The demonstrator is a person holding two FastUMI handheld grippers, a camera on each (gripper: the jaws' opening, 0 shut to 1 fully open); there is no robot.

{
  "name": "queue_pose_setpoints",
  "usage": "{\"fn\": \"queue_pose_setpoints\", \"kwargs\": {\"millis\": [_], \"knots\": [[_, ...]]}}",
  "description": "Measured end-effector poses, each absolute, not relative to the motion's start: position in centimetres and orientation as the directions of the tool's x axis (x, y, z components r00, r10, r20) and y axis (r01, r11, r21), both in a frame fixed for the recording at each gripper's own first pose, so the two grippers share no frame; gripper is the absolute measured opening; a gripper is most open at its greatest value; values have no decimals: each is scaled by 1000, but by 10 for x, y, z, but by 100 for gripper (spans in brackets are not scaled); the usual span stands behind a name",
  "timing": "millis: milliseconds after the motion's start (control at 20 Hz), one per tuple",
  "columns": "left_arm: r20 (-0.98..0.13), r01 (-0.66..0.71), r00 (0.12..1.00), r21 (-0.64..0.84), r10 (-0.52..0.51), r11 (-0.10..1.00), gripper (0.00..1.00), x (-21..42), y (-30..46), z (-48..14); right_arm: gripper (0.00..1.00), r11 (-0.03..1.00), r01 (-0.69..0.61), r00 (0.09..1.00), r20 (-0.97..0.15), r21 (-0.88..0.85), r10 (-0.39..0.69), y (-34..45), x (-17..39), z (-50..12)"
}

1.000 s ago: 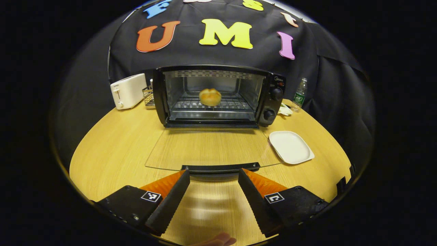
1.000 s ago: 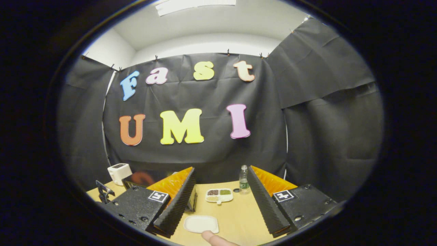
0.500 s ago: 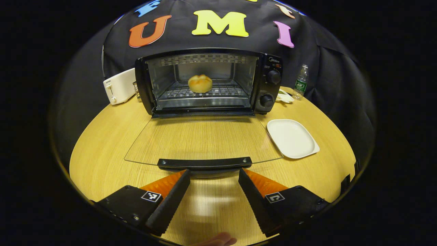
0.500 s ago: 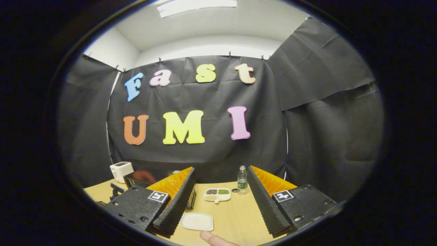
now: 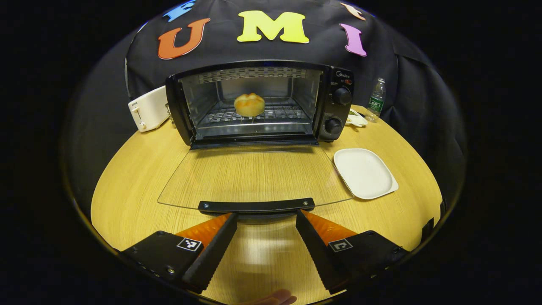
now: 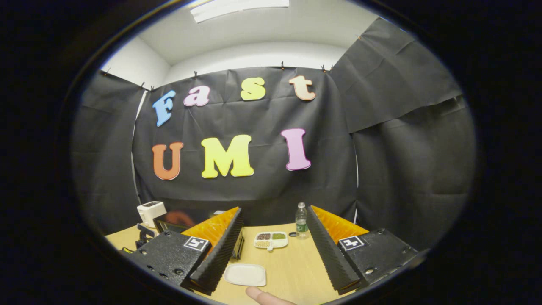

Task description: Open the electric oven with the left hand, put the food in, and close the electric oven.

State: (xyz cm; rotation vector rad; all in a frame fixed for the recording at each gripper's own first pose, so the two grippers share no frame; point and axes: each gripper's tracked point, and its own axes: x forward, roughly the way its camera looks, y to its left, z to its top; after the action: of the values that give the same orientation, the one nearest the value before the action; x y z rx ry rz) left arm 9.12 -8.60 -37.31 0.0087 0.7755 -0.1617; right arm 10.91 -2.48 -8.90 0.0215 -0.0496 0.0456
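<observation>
On the wooden table, at 12 o'clock in the left gripper view, the electric oven stands with its glass door dropped flat toward the camera, and a round bread roll sits on the wire rack inside the cavity. The door's dark handle lies at the near edge of the glass, just beyond the left gripper, whose 2 fingers are spread wide with nothing between them and whose tips sit close to the handle, though whether they touch it cannot be told. At 2 o'clock from the handle a white square plate rests bare on the table, near the door's right edge. 2 control knobs sit on the oven's right panel. A white toaster stands at 10 o'clock, just beside the oven's left wall, and a clear water bottle with a green label stands at 1 o'clock against the black cloth. In the right gripper view, the right gripper is held up and tilted toward the booth wall, its fingers also wide apart and holding nothing; between them, farther off, lie the same plate, a small divided dish and the bottle. A fingertip shows at 6 o'clock.
</observation>
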Motion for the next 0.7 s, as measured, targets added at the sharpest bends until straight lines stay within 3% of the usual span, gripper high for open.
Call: {"fn": "queue_pose_setpoints", "kwargs": {"millis": [100,200,350,700], "knots": [[-686,145,713,-59,-146,988,93,92,-86,-366,92,999,-48,998,51,11,47,-23,110,-90],[-669,136,728,-75,-151,988,93,96,-85,-357,96,999,-49,998,48,14,48,-23,110,-91],[-659,132,736,-84,-154,988,93,98,-84,-349,93,999,-45,998,46,22,44,-25,111,-92],[-600,147,791,-3,-119,989,93,108,-83,-323,96,999,-46,998,33,20,45,-23,114,-99]]}}
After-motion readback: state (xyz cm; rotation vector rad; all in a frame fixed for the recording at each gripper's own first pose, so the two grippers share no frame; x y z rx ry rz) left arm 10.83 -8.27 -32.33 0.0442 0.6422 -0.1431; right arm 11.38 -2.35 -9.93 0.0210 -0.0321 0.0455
